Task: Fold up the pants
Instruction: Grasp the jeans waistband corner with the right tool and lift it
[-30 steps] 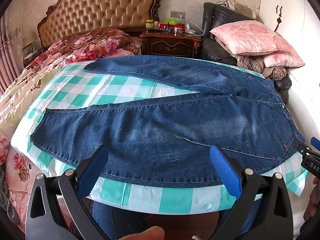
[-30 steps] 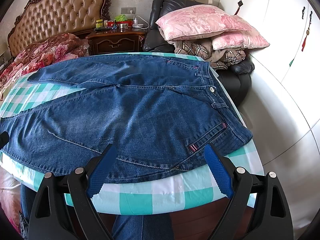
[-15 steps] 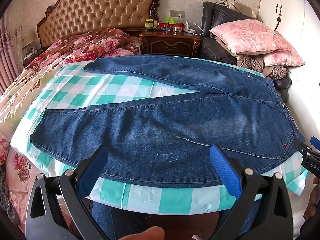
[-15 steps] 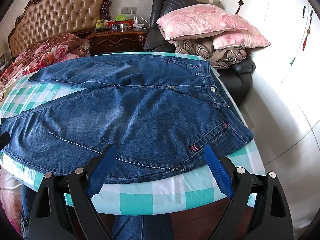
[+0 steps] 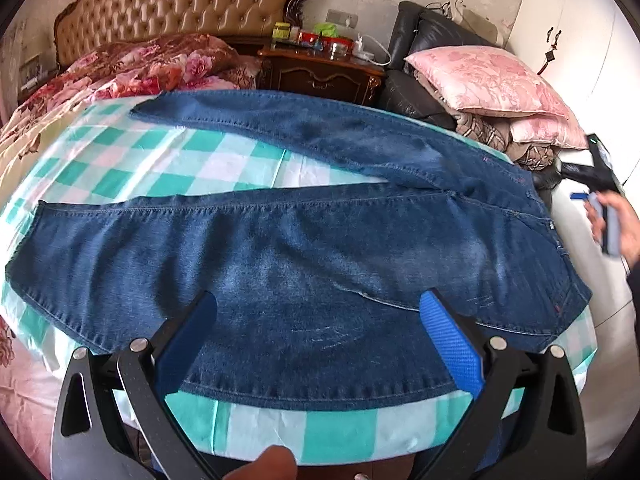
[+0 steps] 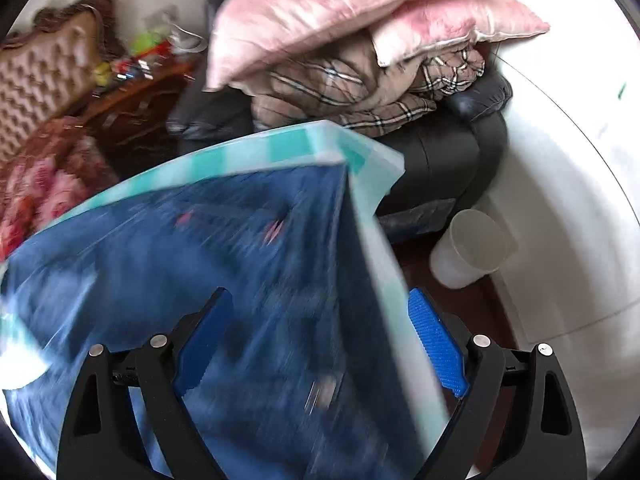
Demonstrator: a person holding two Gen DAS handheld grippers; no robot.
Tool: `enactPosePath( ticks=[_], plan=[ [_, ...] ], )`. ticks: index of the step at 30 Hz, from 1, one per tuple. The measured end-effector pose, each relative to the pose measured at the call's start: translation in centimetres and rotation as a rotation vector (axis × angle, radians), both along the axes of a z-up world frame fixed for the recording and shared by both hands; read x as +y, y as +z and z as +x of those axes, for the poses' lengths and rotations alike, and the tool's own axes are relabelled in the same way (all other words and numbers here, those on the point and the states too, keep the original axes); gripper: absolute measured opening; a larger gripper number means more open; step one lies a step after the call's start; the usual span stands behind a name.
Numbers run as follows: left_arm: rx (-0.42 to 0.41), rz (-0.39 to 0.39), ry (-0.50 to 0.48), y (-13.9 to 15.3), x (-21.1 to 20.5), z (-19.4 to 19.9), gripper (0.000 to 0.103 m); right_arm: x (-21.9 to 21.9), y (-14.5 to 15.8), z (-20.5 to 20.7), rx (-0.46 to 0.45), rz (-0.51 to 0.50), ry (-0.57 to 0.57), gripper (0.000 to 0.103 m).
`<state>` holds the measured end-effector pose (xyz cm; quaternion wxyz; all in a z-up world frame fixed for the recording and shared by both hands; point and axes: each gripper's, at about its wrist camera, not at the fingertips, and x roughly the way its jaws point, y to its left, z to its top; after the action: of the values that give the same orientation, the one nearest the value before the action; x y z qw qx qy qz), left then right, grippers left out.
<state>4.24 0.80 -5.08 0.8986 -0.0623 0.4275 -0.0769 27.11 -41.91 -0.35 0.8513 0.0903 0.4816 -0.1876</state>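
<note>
Blue jeans [image 5: 304,256] lie flat on the green-and-white checked table [image 5: 168,168], legs spread apart to the left, waist at the right. My left gripper [image 5: 320,340] is open and empty, hovering over the near leg by its front hem edge. My right gripper [image 6: 320,344] is open and empty, over the waist end of the jeans [image 6: 224,264] at the table's right edge; that view is motion-blurred. In the left wrist view the right gripper [image 5: 596,196] shows at the far right, held by a hand.
A bed with a floral quilt [image 5: 132,64] lies to the left. A nightstand [image 5: 320,76] stands behind. A black chair with pink pillows [image 5: 488,80] and plaid blankets [image 6: 360,96] stands at the right. A white bin [image 6: 468,256] sits on the floor by the wardrobe.
My right gripper has swung quickly to the right and forward, over the jeans' waist end. My left gripper has moved in a little closer over the near leg.
</note>
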Motion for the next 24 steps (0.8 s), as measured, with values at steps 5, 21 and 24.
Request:
enactPosePath(
  ticks=[5, 21, 24],
  plan=[
    [0.061, -0.01, 0.043, -1.7, 1.8, 2.3, 0.101, -2.2, -2.9, 6.8, 0.038, -0.004, 0.04, 0.072],
    [0.078, -0.021, 0.158, -1.4, 5.8, 3.7, 0.101, 1.3, 1.0, 6.6, -0.111, -0.055, 0.204, 0.013],
    [0.061, -0.045, 0.175, -0.2, 6.7, 2.8, 0.101, 4.7, 5.5, 1.1, -0.238, -0.024, 0.311, 0.013]
  ],
)
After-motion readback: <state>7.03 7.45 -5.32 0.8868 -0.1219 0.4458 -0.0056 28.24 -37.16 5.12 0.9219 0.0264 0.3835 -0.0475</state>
